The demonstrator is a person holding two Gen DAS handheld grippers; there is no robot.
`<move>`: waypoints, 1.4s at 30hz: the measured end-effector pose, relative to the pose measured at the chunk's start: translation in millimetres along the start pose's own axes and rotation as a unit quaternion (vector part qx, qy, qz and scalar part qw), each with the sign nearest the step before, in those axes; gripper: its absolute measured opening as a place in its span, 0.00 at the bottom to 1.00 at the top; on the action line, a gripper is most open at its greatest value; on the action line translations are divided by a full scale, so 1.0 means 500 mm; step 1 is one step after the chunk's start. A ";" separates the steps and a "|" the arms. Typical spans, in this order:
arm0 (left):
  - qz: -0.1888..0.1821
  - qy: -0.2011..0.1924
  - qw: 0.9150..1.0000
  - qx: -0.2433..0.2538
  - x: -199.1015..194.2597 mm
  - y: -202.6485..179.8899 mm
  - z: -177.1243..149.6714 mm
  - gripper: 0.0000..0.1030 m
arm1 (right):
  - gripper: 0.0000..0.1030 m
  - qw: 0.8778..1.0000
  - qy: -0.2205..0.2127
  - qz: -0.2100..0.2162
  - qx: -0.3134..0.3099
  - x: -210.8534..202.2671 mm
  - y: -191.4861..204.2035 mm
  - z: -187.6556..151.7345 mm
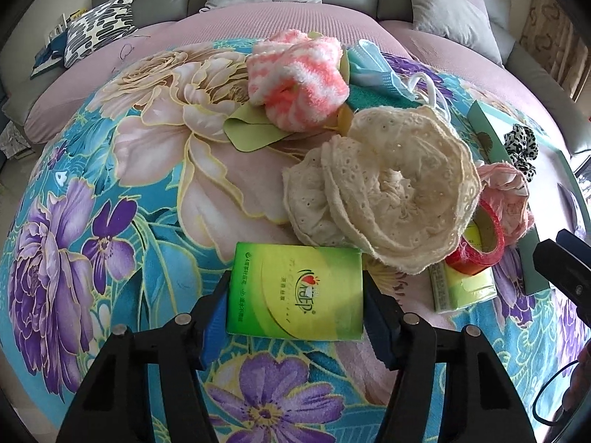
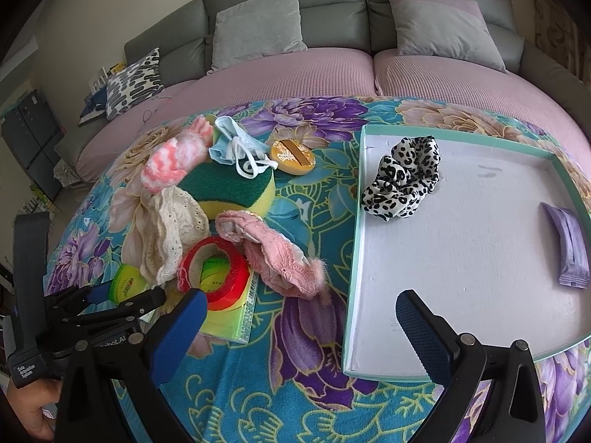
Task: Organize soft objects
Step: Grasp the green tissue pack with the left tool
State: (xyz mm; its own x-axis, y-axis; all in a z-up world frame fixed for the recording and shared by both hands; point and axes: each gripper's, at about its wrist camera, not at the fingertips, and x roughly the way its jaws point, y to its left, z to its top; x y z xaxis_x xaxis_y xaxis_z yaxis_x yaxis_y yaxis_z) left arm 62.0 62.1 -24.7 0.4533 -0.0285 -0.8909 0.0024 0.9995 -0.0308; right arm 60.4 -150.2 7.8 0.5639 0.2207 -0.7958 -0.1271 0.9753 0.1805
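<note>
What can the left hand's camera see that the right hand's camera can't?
Only the left wrist view shows the whole front of the green tissue pack, sitting between the left gripper's fingers.

Only the right wrist view shows the inside of the tray, the purple packet, the orange disc and the open right gripper.

Both show the cream lace scrunchie, leopard scrunchie, red tape roll and fuzzy pink sock.
</note>
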 end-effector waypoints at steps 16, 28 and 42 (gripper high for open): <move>0.027 -0.038 0.998 -0.041 -0.044 0.050 0.013 0.63 | 1.00 1.000 -0.010 0.014 -0.024 -0.001 0.021 0.001; 0.033 -0.051 0.996 -0.069 -0.061 0.087 0.015 0.63 | 0.84 0.996 -0.002 0.029 -0.086 0.024 0.088 -0.002; 0.024 -0.050 0.996 -0.076 -0.055 0.095 0.015 0.63 | 0.56 0.993 0.023 0.041 -0.112 0.070 0.128 -0.008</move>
State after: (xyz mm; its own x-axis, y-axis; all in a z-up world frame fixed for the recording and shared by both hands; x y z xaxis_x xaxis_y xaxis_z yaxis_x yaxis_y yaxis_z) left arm 56.1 110.2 1.5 0.5368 0.0286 -0.8432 -0.1537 0.9860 -0.0644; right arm 68.7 -80.0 -10.9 0.5068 0.2932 -0.8106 -0.3520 0.9288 0.1159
